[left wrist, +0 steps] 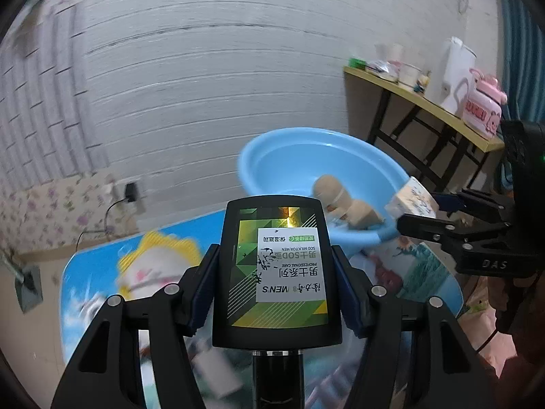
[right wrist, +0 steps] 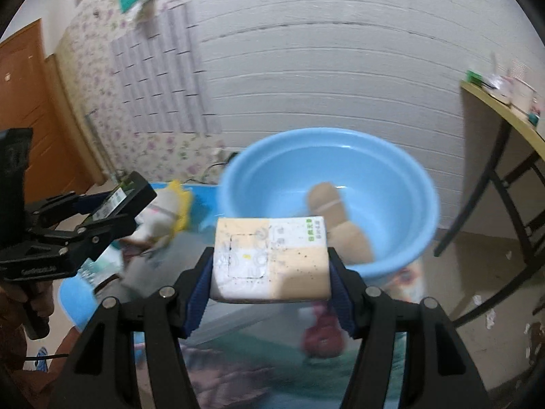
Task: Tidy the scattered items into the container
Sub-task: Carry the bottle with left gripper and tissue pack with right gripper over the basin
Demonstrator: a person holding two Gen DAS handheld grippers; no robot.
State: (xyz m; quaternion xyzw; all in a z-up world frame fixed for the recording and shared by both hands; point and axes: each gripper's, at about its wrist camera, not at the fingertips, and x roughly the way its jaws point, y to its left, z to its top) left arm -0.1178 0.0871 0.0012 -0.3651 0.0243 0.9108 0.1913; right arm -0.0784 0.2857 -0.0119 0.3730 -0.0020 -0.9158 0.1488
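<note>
My left gripper (left wrist: pixel 276 272) is shut on a black bottle with a green and gold label (left wrist: pixel 276 266), held upside down above the table. In the right wrist view that gripper (right wrist: pixel 112 211) shows at the left with the same bottle (right wrist: pixel 122 201). My right gripper (right wrist: pixel 270 266) is shut on a peach and white tissue pack (right wrist: pixel 270 257), in front of the blue basin (right wrist: pixel 391 170). A tan wooden doll (right wrist: pixel 337 218) lies inside the basin. From the left wrist view the basin (left wrist: pixel 272 156), the doll (left wrist: pixel 340 204), the tissue pack (left wrist: pixel 414 199) and the right gripper (left wrist: pixel 422 211) sit to the right.
The basin stands on a low table with a cartoon print (left wrist: pixel 102 272). A wooden desk (left wrist: pixel 425 102) at the right carries a white kettle (left wrist: pixel 454 75), a pink jug (left wrist: pixel 483 109) and cups. A white panelled wall is behind. A wooden door (right wrist: pixel 24 109) stands far left.
</note>
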